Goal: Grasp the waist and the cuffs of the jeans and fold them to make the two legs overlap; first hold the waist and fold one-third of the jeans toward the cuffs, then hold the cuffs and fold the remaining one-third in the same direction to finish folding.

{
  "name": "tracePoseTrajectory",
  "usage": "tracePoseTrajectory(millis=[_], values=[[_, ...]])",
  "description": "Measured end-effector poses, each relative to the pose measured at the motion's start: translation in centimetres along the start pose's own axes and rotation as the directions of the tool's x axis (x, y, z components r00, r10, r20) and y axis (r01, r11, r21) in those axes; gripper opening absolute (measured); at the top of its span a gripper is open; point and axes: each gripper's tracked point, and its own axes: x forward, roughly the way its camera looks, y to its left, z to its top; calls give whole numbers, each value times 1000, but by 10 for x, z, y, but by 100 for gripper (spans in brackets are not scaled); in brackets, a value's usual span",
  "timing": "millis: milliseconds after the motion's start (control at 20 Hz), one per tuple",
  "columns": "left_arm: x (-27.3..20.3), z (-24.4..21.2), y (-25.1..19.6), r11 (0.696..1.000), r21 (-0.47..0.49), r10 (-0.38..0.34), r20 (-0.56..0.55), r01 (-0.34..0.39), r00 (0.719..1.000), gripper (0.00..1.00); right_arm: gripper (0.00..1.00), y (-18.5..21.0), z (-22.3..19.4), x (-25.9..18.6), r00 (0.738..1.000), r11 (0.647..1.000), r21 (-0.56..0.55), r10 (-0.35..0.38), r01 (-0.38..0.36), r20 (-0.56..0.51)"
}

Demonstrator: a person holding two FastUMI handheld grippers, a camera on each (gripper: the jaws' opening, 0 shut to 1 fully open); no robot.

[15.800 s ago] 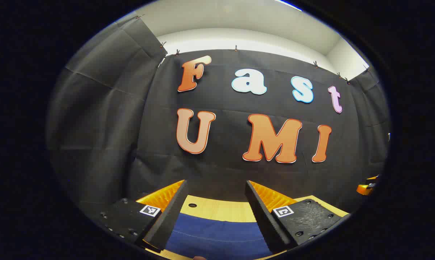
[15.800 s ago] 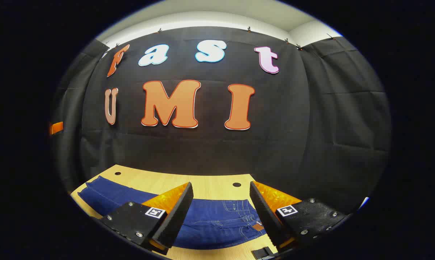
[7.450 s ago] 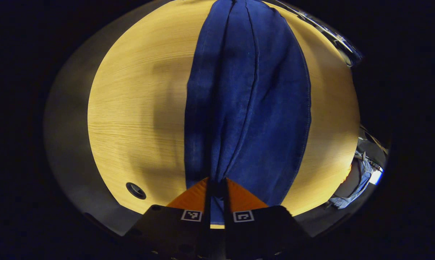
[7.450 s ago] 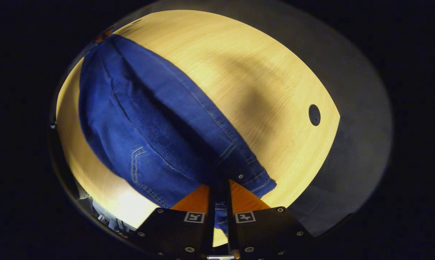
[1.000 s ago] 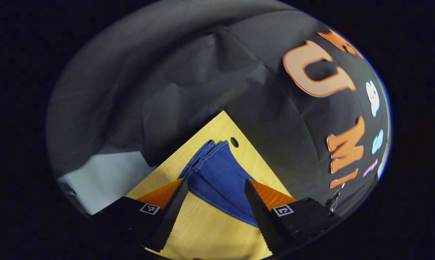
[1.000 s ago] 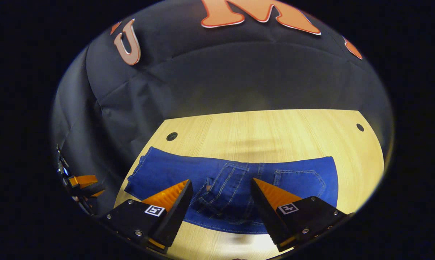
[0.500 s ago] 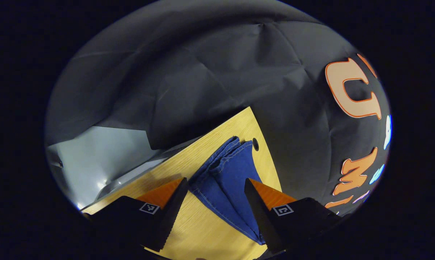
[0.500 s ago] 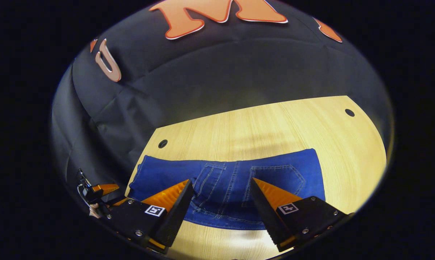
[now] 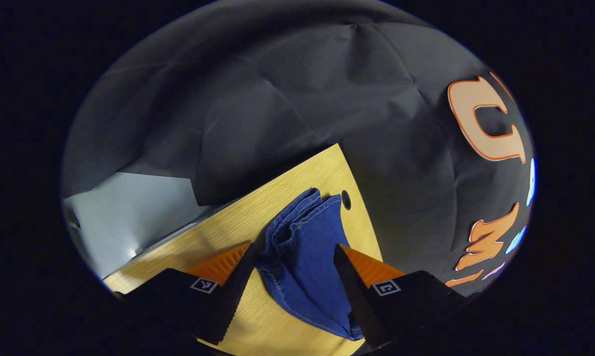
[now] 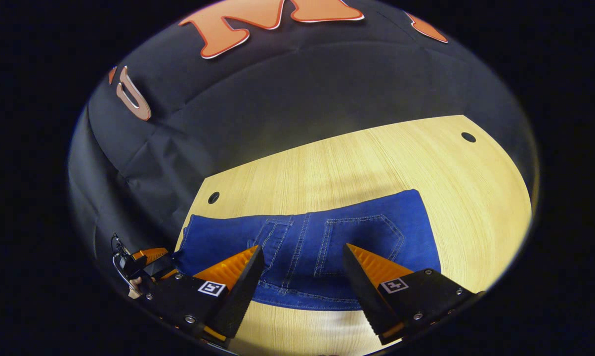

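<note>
On the table (image 10: pixel 376 163) jeans (image 10: pixel 307 242) lie partly folded. Left gripper (image 9: pixel 292 277) straddles the cuffs (image 9: pixel 297 217), spread, likely to pinch them; right gripper (image 10: pixel 302 277) hovers spread, empty.

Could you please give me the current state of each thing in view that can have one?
Dark blue denim jeans: lying on the table, waist third folded over, cuff end still out.
Jeans cuffs: stacked, slightly bunched, ungripped.
Left gripper: open, astride the cuffs.
Right gripper: open, holding nothing.
Light wooden table: bearing the jeans.
</note>
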Motion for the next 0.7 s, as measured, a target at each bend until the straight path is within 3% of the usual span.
tracePoseTrajectory(millis=[200,350,450,500,700], values=[[38,-22,-23,998,58,33,-6,-33,999,94,98,-6,2,-3,1000,999,33,-9,9,7],[43,-28,-7,974,148,171,5,-170,985,43,98,-15,4,-7,1000,999,54,-9,9,8],[39,-31,-23,977,160,140,3,-139,990,12,98,-20,6,-9,1000,998,60,-13,13,13],[35,-25,-33,974,195,117,15,-118,993,7,98,-22,7,-9,1000,998,64,-16,15,14],[5,-14,-89,919,389,50,59,-69,997,6,98,-36,12,-16,1000,996,94,-10,7,29]])
